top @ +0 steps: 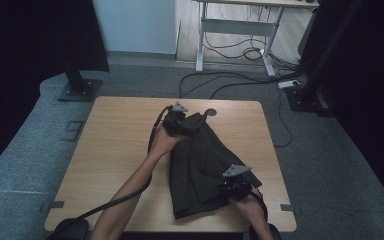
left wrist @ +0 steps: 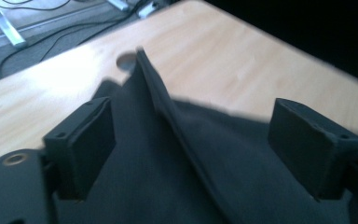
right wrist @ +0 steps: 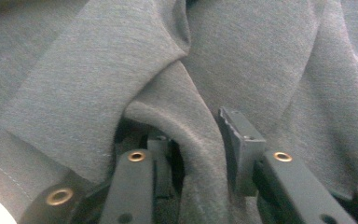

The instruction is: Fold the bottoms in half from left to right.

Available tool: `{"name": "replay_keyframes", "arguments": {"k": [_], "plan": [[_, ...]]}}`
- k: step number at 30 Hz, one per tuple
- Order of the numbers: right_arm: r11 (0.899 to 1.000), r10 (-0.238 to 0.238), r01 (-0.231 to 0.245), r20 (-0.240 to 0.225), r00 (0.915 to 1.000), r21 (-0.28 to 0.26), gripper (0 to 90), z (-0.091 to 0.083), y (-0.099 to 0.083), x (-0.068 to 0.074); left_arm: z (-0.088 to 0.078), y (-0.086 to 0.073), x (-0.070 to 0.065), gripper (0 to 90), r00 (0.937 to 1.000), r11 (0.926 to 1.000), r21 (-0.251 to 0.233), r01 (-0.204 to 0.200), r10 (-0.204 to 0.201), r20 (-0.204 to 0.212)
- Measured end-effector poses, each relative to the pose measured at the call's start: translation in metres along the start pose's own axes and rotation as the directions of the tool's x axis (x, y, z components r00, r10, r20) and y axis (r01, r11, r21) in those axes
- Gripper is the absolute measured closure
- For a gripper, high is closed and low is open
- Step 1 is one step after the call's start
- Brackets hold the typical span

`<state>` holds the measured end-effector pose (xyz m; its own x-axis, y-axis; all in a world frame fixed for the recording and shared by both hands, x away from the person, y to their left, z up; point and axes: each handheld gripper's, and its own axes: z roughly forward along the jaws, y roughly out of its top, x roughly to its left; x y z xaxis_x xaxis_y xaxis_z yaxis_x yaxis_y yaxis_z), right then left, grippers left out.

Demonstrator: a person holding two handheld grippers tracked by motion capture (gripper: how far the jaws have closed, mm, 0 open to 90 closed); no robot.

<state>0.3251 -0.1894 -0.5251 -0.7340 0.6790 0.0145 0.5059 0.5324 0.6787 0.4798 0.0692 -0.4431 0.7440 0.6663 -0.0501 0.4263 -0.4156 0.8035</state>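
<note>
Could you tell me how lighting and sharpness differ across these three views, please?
High view: dim, with black corners, and the dark garment shows little detail. Left gripper view: glare whitens the table, and the jaws and cloth look soft with blur. Right gripper view: evenly lit, weave crisp in the middle, jaws slightly soft.

A light wooden table (top: pixel 120 150) carries one dark folded garment (top: pixel 200 165).
</note>
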Motion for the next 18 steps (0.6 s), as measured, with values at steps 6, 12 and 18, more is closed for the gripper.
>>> {"name": "replay_keyframes", "arguments": {"k": [6,12,18], "plan": [[1.0,0.003,-0.003,0.011,0.9999,0.016,58.6,0.001,-0.001,-0.001,-0.033,-0.041,-0.019,7.6,0.9997,0.9996,0.026,-0.006,0.005,0.023],[1.0,0.007,-0.007,0.015,0.9999,0.016,50.3,0.002,-0.003,-0.003,-0.04,-0.075,-0.033,6.5,0.9993,0.9973,0.072,-0.015,0.013,0.034],[0.999,0.03,-0.03,0.008,0.9995,0.018,40.4,0.002,-0.006,-0.004,-0.04,-0.103,-0.047,6.4,0.9992,0.9954,0.095,-0.011,0.008,0.038]]}}
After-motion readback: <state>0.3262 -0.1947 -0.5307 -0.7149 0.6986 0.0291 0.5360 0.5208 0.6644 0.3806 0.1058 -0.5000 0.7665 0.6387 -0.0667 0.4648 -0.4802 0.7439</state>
